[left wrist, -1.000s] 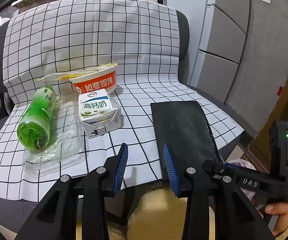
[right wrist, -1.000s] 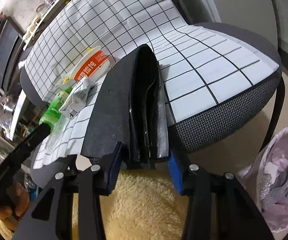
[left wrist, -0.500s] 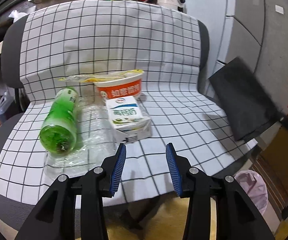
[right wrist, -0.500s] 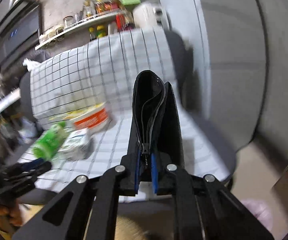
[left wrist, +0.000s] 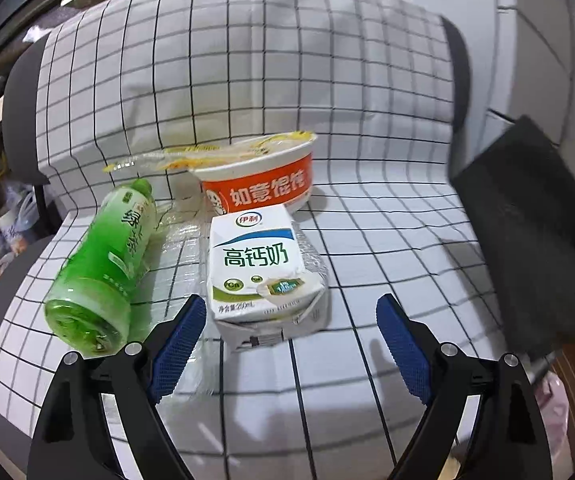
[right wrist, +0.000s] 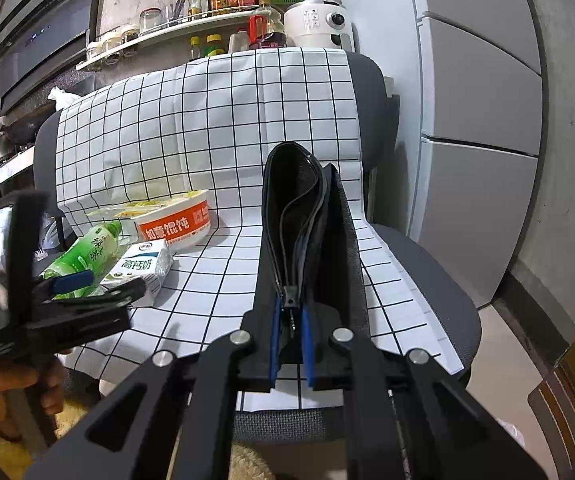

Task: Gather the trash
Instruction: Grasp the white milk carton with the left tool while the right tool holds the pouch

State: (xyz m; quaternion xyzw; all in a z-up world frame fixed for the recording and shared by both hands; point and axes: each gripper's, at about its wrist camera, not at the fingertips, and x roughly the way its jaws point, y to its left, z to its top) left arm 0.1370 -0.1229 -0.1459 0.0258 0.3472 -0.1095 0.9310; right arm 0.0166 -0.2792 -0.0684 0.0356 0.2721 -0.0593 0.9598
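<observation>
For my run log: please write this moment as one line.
left tongs: opening, empty, facing milk carton | right tongs: shut on black pouch, lifted | trash on chair

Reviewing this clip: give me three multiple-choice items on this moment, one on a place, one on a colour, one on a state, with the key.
1. Where does the milk carton lie?
A. On the floor
B. On the checked cloth, in front of the noodle bowl
C. Inside the black pouch

2. What colour is the bottle?
A. Green
B. Red
C. Blue

3. What does the right gripper hold?
A. Nothing
B. The bottle
C. The black pouch

Key: 1 B, the carton sits on the cloth just before the bowl; 2 A, its body and label are green; 3 C, the jaws pinch the pouch's lower end.
</observation>
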